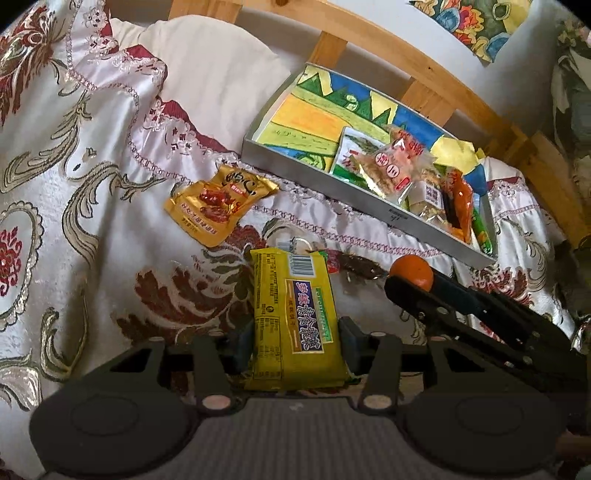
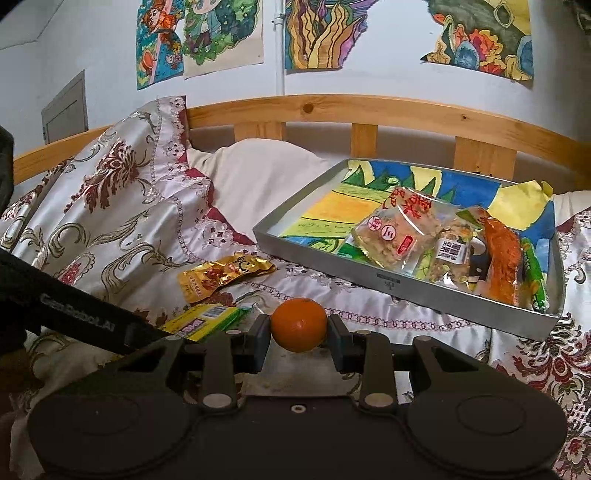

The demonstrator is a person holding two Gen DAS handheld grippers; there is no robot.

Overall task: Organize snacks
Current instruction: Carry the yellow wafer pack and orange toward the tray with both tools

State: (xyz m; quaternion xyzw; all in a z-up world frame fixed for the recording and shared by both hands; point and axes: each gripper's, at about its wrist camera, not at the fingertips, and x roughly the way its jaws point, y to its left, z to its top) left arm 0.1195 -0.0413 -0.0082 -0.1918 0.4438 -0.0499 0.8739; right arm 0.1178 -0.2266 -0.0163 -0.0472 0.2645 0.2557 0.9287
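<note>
My left gripper (image 1: 295, 341) is shut on a yellow biscuit packet (image 1: 291, 314), held lengthwise between its pads above the bedspread. My right gripper (image 2: 299, 332) is shut on a small orange (image 2: 299, 324); the same orange (image 1: 413, 272) shows at the right of the left wrist view. The yellow packet (image 2: 207, 320) also peeks out left of the right gripper. A grey metal tray (image 2: 406, 286) lined with a colourful drawing sits at the back right and holds several snack packets (image 2: 399, 236). A gold date packet (image 1: 218, 203) lies on the bedspread, left of the tray (image 1: 332, 188).
An embroidered white and red bedspread (image 1: 92, 221) covers the bed, bunched high at the left. A cream pillow (image 2: 258, 177) lies behind. The wooden bed rail (image 2: 332, 110) runs along the wall, with drawings (image 2: 207, 33) pinned above.
</note>
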